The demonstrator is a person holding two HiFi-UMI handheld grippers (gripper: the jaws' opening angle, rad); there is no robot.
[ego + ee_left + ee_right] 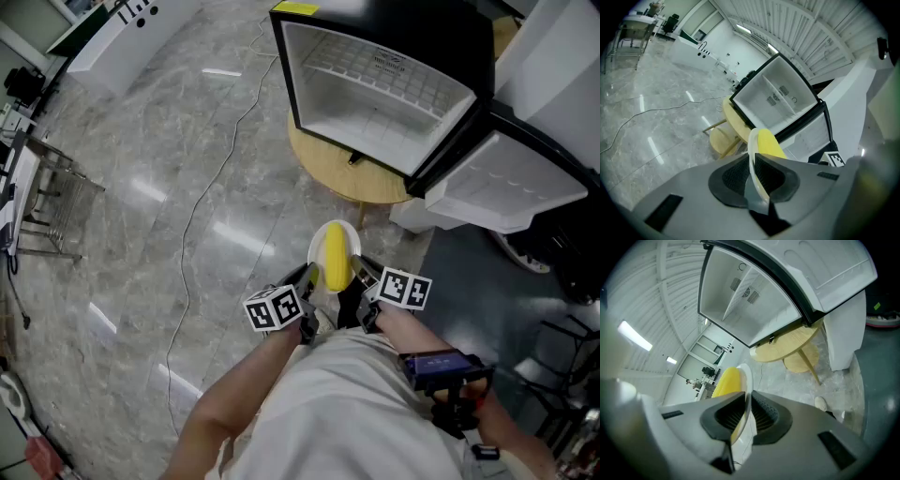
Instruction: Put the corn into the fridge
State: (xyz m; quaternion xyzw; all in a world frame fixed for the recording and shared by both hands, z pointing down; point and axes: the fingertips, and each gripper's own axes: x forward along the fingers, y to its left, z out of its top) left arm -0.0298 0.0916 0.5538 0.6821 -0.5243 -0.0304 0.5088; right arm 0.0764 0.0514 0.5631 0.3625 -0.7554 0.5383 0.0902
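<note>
Both tools are on the load. The left gripper (753, 177) has its jaws closed to a thin gap, and the white plate (752, 152) fills that gap. Its rim stands edge-on between the ribbed black pads (732, 176), pinched from both faces. The right gripper (746, 417) is the same, with its jaws nearly together and the opposite rim of the plate clamped between them.

The corn (334, 255) is a yellow cob lying lengthwise on the plate, between the two grippers. It touches neither, and I read no jaw contact with it in either gripper view.

From the head view, the plate is held out in front of my operator's body, above the grey marbled floor (150, 187). It is short of the fridge (375, 94).

The fridge sits on a round wooden table (342, 178). Its door (516, 183) is swung wide to the right, and the white interior is in view, with a wire shelf near the top. The plate is below and nearer than the table edge, well apart from the opening.

A thin cable (200, 202) trails across the floor to the left.
</note>
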